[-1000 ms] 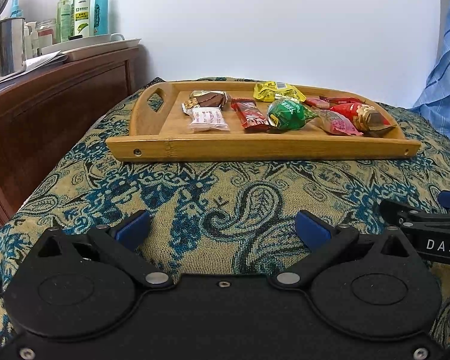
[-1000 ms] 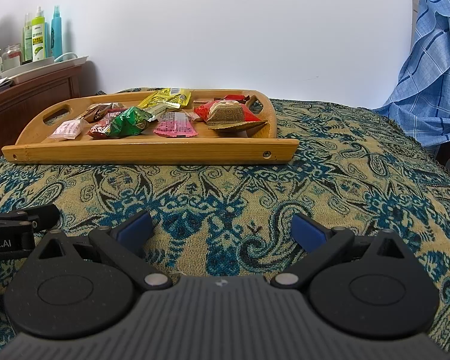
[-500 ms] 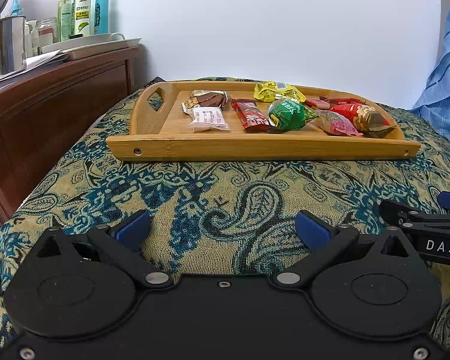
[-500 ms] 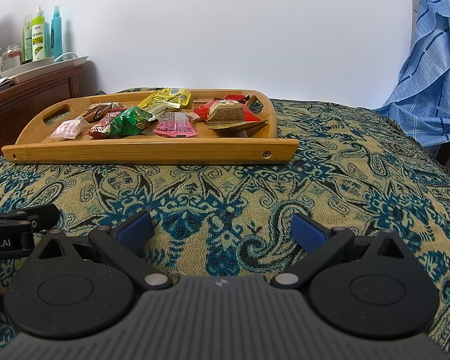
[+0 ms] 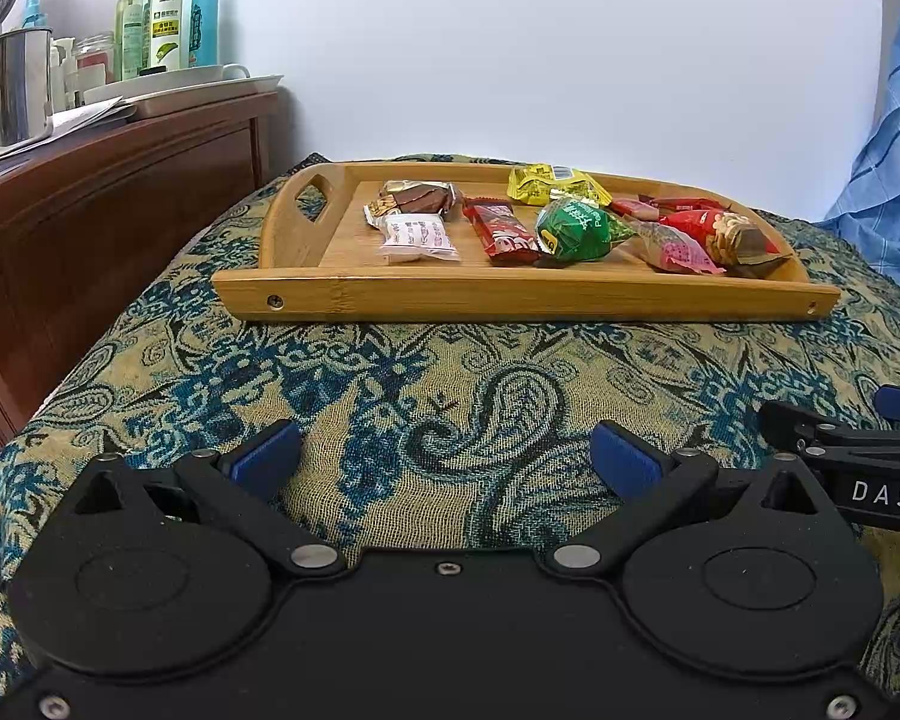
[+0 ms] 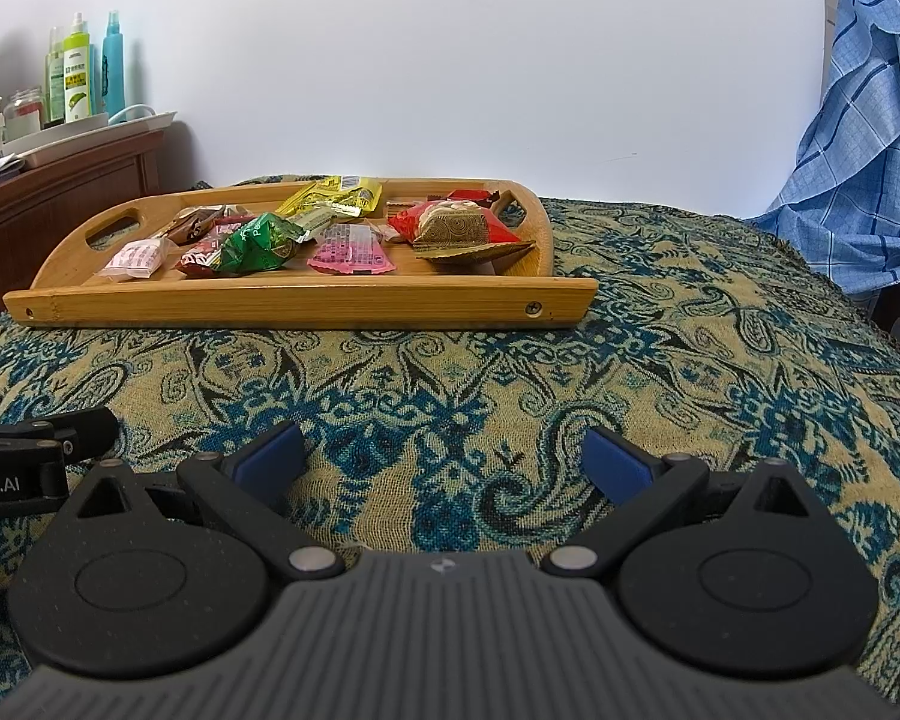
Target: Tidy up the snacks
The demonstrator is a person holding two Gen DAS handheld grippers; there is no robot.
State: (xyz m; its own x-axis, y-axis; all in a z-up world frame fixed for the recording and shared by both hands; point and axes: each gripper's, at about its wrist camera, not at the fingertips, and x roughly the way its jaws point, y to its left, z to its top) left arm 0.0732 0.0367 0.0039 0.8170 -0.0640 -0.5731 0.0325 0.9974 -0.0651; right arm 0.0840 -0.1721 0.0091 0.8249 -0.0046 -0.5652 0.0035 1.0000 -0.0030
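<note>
A bamboo tray [image 5: 510,299] [image 6: 306,303] lies on the paisley cloth ahead of both grippers. It holds several wrapped snacks: a white pack [image 5: 417,238], a red bar [image 5: 504,232], a green pack [image 5: 576,231] [image 6: 258,249], a yellow pack [image 5: 546,183] [image 6: 339,195], a pink pack [image 6: 351,255] and a red and brown pack [image 6: 456,228]. My left gripper [image 5: 447,459] is open and empty, low over the cloth. My right gripper [image 6: 444,456] is open and empty beside it.
A dark wooden cabinet [image 5: 90,210] stands at the left, with bottles [image 5: 168,24] and a metal pot [image 5: 9,90] on top. A blue checked cloth [image 6: 870,150] hangs at the right. A white wall is behind the tray.
</note>
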